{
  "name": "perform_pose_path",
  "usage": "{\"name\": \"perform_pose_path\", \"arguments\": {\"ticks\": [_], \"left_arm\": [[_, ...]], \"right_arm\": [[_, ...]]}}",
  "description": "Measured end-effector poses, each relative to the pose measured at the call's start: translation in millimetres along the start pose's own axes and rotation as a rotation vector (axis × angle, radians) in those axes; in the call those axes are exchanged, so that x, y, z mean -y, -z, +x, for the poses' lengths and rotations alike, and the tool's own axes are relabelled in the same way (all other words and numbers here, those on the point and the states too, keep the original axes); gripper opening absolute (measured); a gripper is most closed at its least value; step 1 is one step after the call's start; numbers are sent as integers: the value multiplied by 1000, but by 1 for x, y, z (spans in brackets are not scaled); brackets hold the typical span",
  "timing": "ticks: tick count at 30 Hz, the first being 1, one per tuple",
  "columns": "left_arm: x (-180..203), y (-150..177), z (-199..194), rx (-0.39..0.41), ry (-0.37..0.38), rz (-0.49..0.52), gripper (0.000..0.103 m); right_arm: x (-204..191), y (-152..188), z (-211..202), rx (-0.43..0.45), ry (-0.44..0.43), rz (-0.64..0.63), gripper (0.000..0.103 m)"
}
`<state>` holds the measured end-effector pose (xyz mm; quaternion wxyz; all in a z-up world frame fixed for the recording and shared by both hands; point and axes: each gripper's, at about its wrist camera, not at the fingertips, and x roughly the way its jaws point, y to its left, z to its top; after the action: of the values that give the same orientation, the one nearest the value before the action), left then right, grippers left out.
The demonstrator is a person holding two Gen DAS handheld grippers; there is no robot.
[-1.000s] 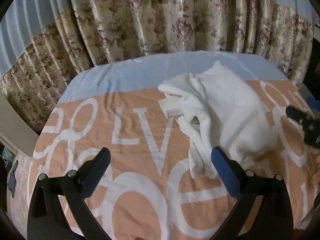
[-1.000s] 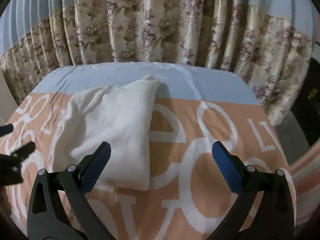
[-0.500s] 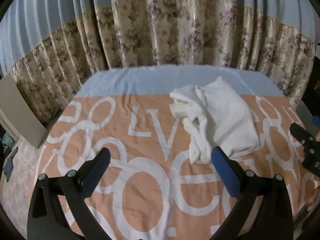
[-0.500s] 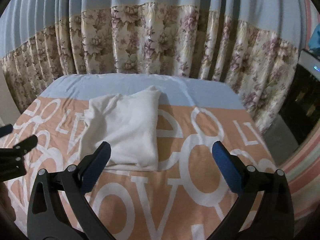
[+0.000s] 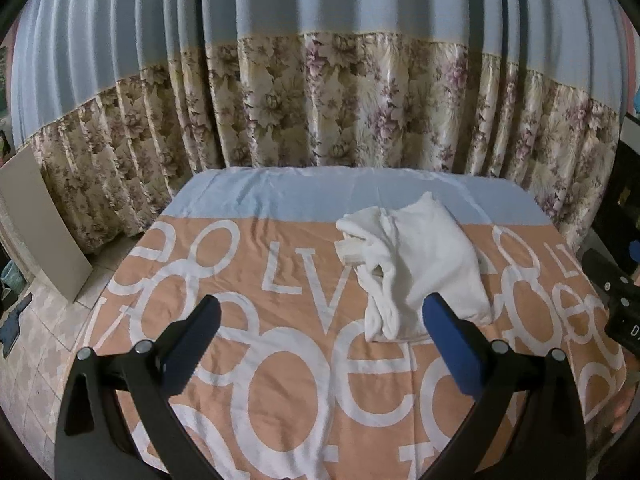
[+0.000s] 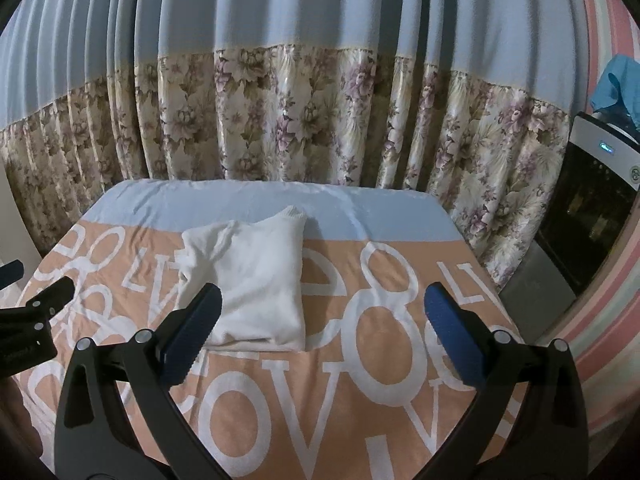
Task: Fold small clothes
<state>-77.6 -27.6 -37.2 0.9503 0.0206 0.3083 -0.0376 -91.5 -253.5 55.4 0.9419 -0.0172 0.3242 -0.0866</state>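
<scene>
White garment (image 6: 252,280) lies folded mid-bed on the orange lettered bedspread (image 6: 360,420). My left gripper (image 5: 320,340) and right gripper (image 6: 320,340) hang above it, both spread and empty. Folding looks finished; next I'd tidy its rumpled left edge.

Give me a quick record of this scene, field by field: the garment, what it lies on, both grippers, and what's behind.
garment: white folded garment, lying flat, layers bunched along its left edge
surface: orange bedspread with large white letters, pale blue band at the far end
left gripper: open, holding nothing, clear of the garment
right gripper: open, holding nothing, clear of the garment
background: blue and floral curtain behind the bed
</scene>
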Motion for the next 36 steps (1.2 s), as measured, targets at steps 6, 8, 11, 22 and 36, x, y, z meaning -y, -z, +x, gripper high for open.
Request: {"name": "perform_pose_path", "arguments": {"ticks": [6, 8, 11, 22, 36], "left_arm": [[-3, -4, -14, 40, -10, 2, 101], [-1, -6, -16, 57, -18, 6, 101], [1, -8, -16, 71, -20, 13, 101], [0, -15, -13, 81, -17, 14, 101], [0, -18, -10, 79, -9, 8, 101]], "right_arm": [[-1, -3, -8, 33, 2, 7, 100], [-1, -3, -7, 38, -4, 13, 100], [-1, -4, -6, 38, -4, 14, 100], [-5, -9, -1, 52, -1, 9, 100], [-10, -13, 1, 57, 9, -3, 100]]}}
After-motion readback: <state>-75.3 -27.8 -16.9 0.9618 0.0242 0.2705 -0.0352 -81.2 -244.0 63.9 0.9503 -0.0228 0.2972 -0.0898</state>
